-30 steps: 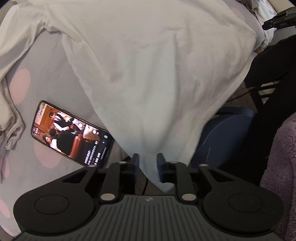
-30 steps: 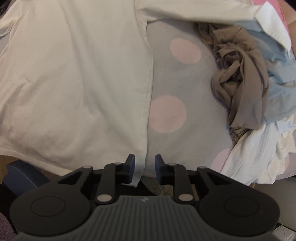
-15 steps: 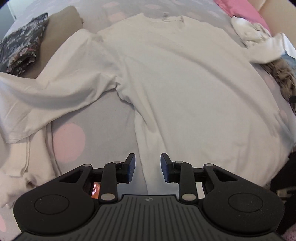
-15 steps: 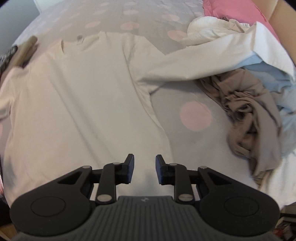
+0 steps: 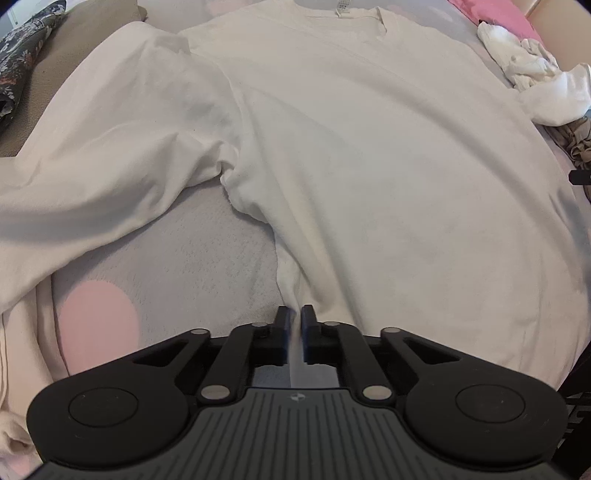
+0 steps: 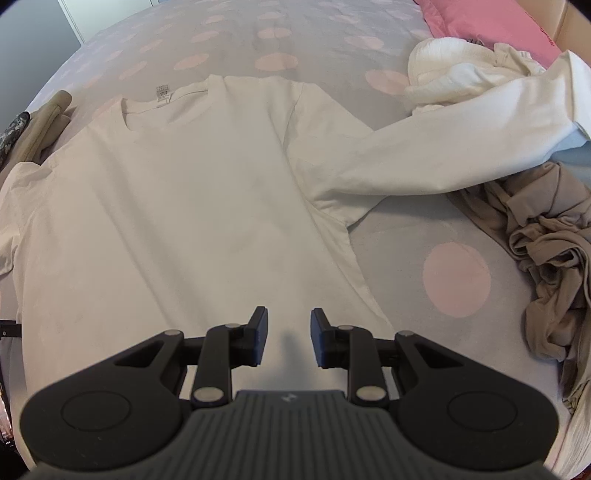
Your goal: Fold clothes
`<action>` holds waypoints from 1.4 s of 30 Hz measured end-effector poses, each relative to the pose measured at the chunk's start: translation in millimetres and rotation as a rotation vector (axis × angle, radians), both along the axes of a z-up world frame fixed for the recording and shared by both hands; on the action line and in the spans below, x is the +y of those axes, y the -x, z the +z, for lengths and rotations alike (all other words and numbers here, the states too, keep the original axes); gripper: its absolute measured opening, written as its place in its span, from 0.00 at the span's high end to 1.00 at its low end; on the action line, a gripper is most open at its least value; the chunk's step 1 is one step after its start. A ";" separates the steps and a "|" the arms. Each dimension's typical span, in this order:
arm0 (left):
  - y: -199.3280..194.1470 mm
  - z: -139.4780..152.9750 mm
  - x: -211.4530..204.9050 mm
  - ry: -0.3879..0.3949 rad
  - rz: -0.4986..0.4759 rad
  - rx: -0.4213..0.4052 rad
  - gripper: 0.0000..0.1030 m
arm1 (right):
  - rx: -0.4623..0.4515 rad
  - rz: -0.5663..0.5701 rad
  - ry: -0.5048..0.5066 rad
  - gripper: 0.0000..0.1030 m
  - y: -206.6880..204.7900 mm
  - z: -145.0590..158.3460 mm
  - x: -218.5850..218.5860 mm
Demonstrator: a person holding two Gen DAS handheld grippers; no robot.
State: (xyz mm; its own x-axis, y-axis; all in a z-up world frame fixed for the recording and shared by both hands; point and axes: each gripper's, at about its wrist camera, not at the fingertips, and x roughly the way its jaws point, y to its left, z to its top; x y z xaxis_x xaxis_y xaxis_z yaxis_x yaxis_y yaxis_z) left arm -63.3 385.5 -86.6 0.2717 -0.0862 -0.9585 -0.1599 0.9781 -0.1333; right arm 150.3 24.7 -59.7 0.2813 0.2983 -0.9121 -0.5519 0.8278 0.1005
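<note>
**White long-sleeved shirt laid flat; left claw pinching its side edge, right claw open above the hem**

The white shirt (image 6: 192,221) lies face up and spread flat on the grey bedsheet (image 6: 424,229) with pink dots. A small label (image 6: 163,92) sits inside the neckline; it carries fine print, too small to read. No other writing or brand can be read in either view.

Your left gripper (image 5: 294,325) is low over the near part of the shirt's side edge, pointing along the seam toward the armpit. Its jaws are nearly together, with a thin fold of the white fabric clamped between them. The shirt's sleeve (image 5: 110,147) on that side lies bunched and folded to the left, partly over a tan garment (image 5: 48,55).

Your right gripper (image 6: 285,336) points up the shirt's body toward the collar from near the lower hem. Its jaws stand well apart with nothing between them, over the cloth; you cannot tell from this view whether they touch it. The other sleeve (image 6: 443,147) stretches out to the right, its cuff end lying on a pile of unfolded clothes (image 6: 546,251). A pink pillow (image 6: 491,26) lies at the far right corner.
</note>
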 end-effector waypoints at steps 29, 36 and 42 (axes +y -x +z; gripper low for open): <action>51.9 96.2 112.2 -0.171 0.465 -0.200 0.80 | -0.101 -0.057 0.032 0.72 -25.7 4.6 4.8; 36.3 100.6 110.7 -0.218 0.468 -0.204 0.79 | -0.137 -0.246 -0.044 0.67 -95.3 39.8 -35.7; 18.1 99.0 110.6 -0.237 0.473 -0.192 0.78 | -0.091 -0.239 -0.132 0.67 -142.6 45.8 -29.8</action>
State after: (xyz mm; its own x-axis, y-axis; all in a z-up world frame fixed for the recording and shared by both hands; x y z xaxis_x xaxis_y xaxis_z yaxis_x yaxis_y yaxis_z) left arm -81.4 496.2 12.4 0.3999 0.2987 -0.8665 -0.5829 0.8124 0.0111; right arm 292.9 -5.1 -13.9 0.4370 0.3284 -0.8374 -0.3545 0.9185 0.1752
